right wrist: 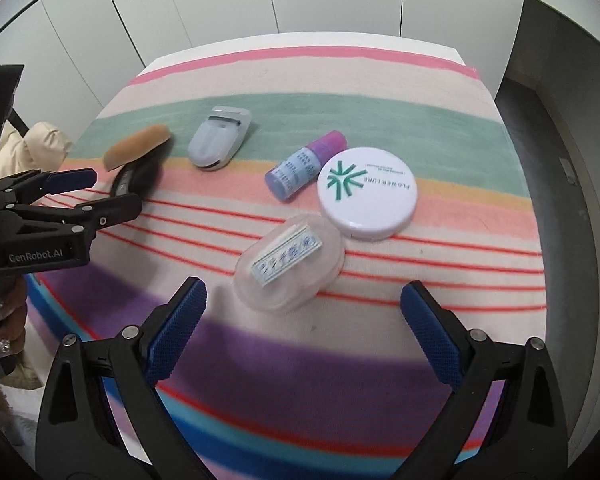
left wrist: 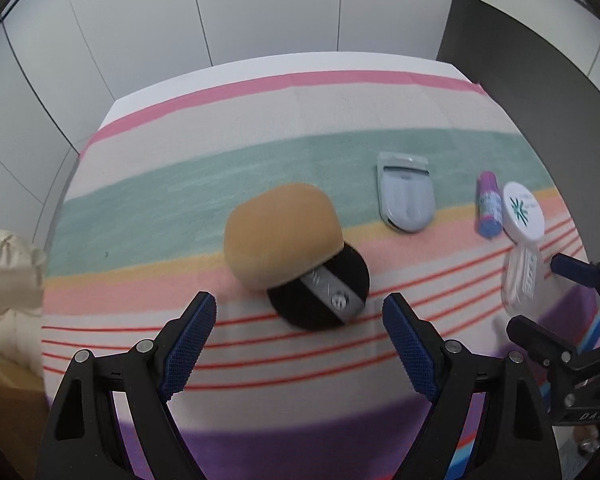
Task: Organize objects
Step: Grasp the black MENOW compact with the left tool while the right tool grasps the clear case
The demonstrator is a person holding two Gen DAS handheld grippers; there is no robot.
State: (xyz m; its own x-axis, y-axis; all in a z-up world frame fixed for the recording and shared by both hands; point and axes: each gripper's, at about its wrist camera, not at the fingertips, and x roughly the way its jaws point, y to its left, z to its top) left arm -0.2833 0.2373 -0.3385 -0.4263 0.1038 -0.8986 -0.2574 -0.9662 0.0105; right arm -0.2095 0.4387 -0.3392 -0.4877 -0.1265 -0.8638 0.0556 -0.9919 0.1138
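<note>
1. White wall panels stand behind a bench (right wrist: 440, 46) covered with a striped cloth (right wrist: 380, 92) in pink, green, peach and purple bands.
2. Five small things lie on the cloth: a tan powder puff (left wrist: 282, 234) resting on a black round puff with a ribbon (left wrist: 324, 294), a pale grey eyelash curler (right wrist: 220, 140), a small purple bottle (right wrist: 304, 166) on its side, a white round compact (right wrist: 366, 194), and a clear oval case (right wrist: 290, 268) with a label inside.
3. The left gripper (left wrist: 298, 346) hangs with its jaws spread wide and nothing between them; the two puffs sit just ahead of it, centred between the fingers, the black one nearer.
4. The right gripper (right wrist: 302, 330) is also wide apart and empty. The clear case lies just in front of it, its long axis slanting from near left to far right, its far end touching or almost touching the compact.
5. I judge the left hand's side better placed for the puffs and the right for the case, compact and bottle.
6. Open cloth lies behind the objects toward the far edge, and the purple band near the grippers is bare. The compact, bottle and case crowd close together, so a grab at one could nudge its neighbour.
</note>
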